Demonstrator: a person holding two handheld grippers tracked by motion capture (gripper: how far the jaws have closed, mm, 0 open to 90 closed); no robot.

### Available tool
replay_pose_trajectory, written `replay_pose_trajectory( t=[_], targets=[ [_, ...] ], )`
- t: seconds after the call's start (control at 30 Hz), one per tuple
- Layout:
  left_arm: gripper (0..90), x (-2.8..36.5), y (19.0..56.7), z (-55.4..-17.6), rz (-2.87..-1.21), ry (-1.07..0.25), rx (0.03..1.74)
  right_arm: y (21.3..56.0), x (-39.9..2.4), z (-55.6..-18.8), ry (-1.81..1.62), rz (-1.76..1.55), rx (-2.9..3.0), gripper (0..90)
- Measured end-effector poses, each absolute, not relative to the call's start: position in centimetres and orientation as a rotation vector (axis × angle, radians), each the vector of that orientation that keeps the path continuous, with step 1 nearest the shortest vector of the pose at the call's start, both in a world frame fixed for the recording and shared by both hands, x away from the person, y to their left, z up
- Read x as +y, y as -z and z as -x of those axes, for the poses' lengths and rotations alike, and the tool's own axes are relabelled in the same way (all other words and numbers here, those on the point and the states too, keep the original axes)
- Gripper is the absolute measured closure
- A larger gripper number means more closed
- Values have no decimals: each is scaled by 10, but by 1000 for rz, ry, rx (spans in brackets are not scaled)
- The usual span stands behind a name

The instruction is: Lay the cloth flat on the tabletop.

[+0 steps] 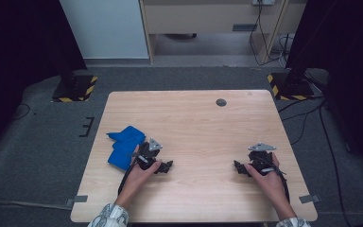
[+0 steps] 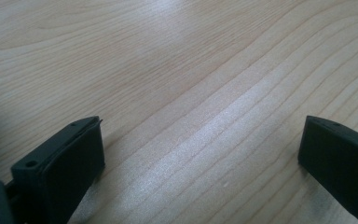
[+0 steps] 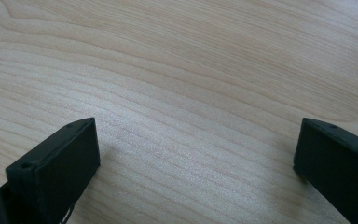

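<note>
A crumpled blue cloth [image 1: 124, 146] lies on the left part of the light wooden table [image 1: 194, 118]. My left gripper [image 1: 166, 166] rests on the table just right of the cloth, pointing right, held by a hand. In the left gripper view my left gripper [image 2: 200, 144] has its jaws wide apart over bare wood. My right gripper [image 1: 238, 167] rests near the table's right front, pointing left. The right gripper view shows my right gripper [image 3: 198, 144] open, nothing between its fingers.
A small round dark hole [image 1: 221, 102] sits in the table near its far edge. Grey carpet surrounds the table, with two black stand bases [image 1: 74, 88] marked by yellow stripes at the far corners and cables [image 1: 307, 118] on the right.
</note>
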State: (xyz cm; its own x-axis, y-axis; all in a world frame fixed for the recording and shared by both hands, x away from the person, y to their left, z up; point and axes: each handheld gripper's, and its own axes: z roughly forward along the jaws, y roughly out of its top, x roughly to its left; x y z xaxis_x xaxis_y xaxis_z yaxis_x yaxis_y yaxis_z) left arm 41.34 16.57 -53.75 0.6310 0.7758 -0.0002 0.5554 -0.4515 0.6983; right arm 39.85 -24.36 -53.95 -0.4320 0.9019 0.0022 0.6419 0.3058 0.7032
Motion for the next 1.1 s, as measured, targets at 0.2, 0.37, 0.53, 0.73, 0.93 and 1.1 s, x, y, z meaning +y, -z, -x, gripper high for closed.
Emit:
replay_pose_trajectory(
  t=[0.2, 0.37, 0.53, 0.73, 0.93, 1.1],
  targets=[
    [72, 171, 514, -408, -2095, -529, 1037, 539, -244, -398, -898, -1385, 2180, 4],
    [70, 184, 498, -405, -2044, -547, 1061, 539, -244, -398, -898, -1384, 2180, 5],
    [70, 204, 482, -403, -1983, -538, 1082, 539, -244, -398, -898, -1383, 2180, 4],
    [76, 232, 468, -405, -1932, -579, 1127, 539, -244, -398, -898, -1384, 2180, 5],
    [76, 259, 460, -412, -1861, -615, 1232, 539, -244, -398, -898, -1385, 2180, 4],
    [82, 277, 469, -415, -1865, -631, 1280, 539, -244, -398, -898, -1384, 2180, 4]
  ],
)
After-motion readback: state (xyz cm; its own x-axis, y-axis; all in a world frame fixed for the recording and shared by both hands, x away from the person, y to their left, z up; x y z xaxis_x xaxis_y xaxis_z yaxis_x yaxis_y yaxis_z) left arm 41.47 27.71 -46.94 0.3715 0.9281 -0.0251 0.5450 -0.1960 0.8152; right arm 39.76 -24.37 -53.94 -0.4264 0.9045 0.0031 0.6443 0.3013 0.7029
